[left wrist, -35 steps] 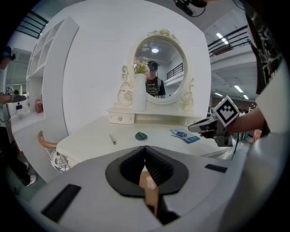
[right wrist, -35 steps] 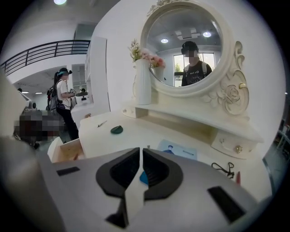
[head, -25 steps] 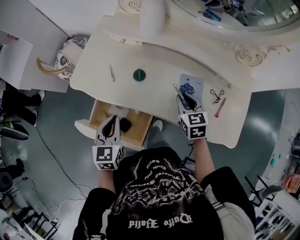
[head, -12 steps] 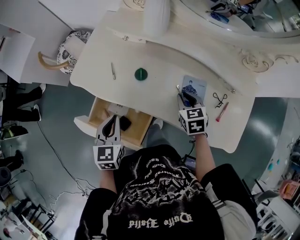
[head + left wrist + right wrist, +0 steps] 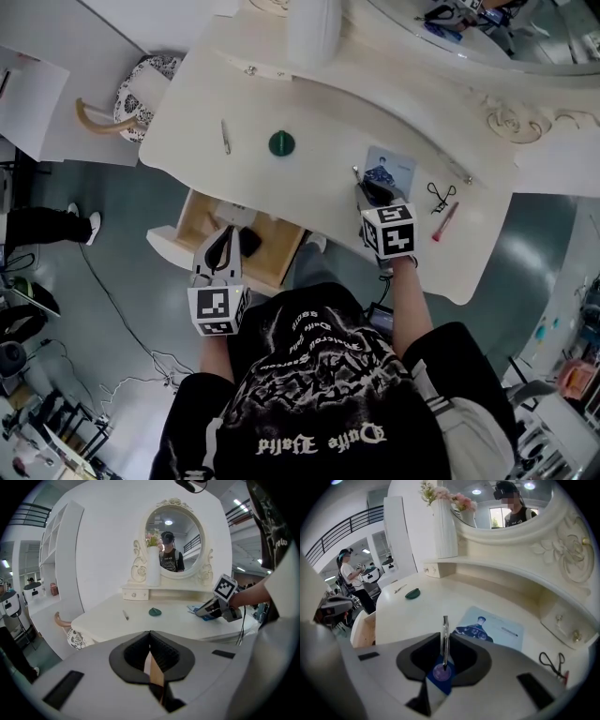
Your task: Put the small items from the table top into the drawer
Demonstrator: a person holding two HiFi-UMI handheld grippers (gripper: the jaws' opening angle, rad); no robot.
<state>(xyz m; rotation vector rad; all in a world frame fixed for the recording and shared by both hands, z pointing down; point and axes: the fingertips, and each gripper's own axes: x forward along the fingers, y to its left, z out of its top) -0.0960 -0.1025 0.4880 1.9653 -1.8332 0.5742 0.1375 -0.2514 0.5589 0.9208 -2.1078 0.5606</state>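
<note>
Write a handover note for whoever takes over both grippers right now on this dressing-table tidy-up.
Left gripper: shut, empty, over the open wooden drawer.
Right gripper: jaws have just been closing on the slim silver metal tool next to the blue picture card; pads look to touch it.
Done: a small black item lies in the drawer.
Left on the cream table top: that tool, the card, green round disc, thin metal stick, black wire eyelash curler, slim red stick.
</note>
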